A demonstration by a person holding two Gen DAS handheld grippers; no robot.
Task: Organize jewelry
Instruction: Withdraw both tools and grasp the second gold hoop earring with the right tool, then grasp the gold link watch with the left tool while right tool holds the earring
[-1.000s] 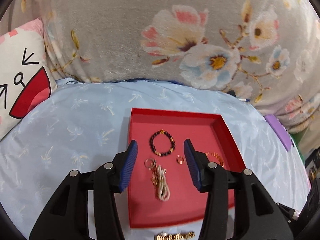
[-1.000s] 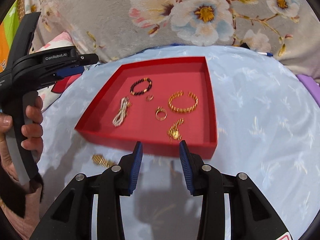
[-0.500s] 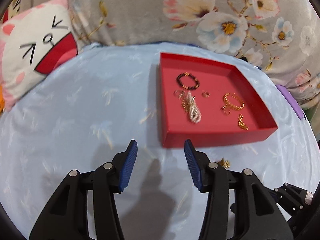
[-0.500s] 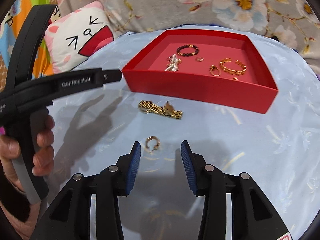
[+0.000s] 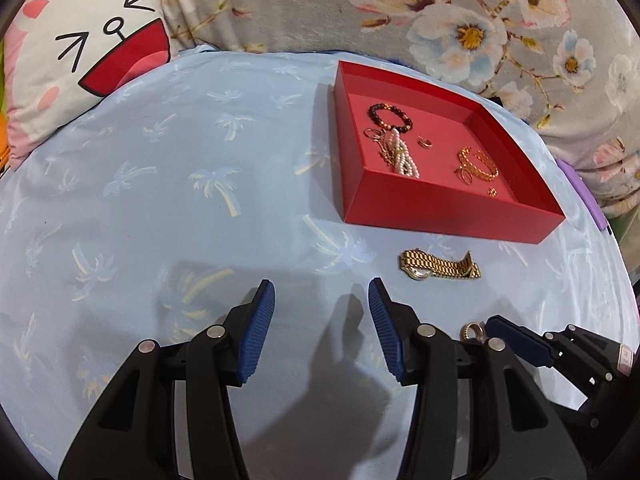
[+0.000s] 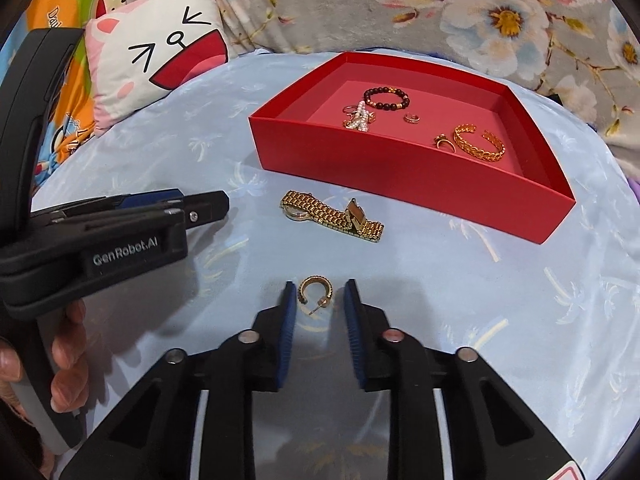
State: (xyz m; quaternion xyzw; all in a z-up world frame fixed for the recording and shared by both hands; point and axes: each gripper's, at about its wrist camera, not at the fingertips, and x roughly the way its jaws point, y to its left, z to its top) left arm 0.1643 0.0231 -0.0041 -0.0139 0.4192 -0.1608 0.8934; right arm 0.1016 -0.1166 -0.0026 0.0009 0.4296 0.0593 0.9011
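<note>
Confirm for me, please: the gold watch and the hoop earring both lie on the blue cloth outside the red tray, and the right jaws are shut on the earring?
Not quite. The right gripper is open: in the right wrist view its jaws stand either side of the earring with gaps showing, not clamped on it. The rest holds: the watch and earring lie on the cloth outside the tray.

surface: blue palm-print sheet | on it: red tray, gold watch, hoop earring
</note>
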